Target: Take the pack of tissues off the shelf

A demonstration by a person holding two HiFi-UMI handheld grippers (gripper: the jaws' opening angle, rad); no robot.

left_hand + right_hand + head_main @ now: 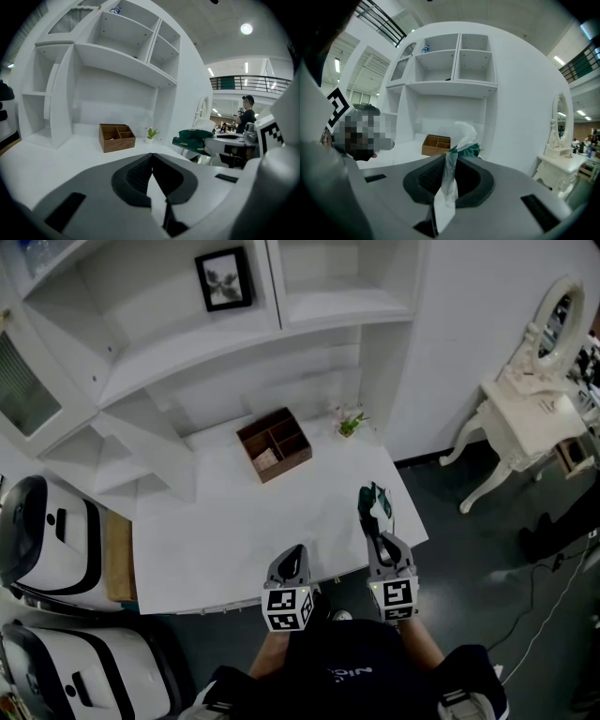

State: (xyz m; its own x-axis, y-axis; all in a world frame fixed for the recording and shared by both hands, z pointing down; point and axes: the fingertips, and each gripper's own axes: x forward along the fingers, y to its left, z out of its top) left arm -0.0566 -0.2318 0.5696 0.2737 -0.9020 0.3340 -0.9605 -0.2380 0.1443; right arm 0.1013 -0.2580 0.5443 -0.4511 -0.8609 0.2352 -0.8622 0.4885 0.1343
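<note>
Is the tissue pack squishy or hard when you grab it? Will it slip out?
Probably squishy: the tissue pack folds flat where the right gripper pinches it. Likely light too, since that thin pinch alone seems to hold it up. It might slip, because the wrapping looks like smooth plastic and only an edge is caught.

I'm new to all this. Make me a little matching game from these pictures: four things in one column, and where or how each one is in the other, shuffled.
Things:
1. pack of tissues
2. wooden box
3. picture frame
4. left gripper

Places or states:
A. stands on an upper shelf
B. shut, with nothing in it
C. pinched in the right gripper
D. sits on the white desk top

Pairs: 1-C, 2-D, 3-A, 4-B
</note>
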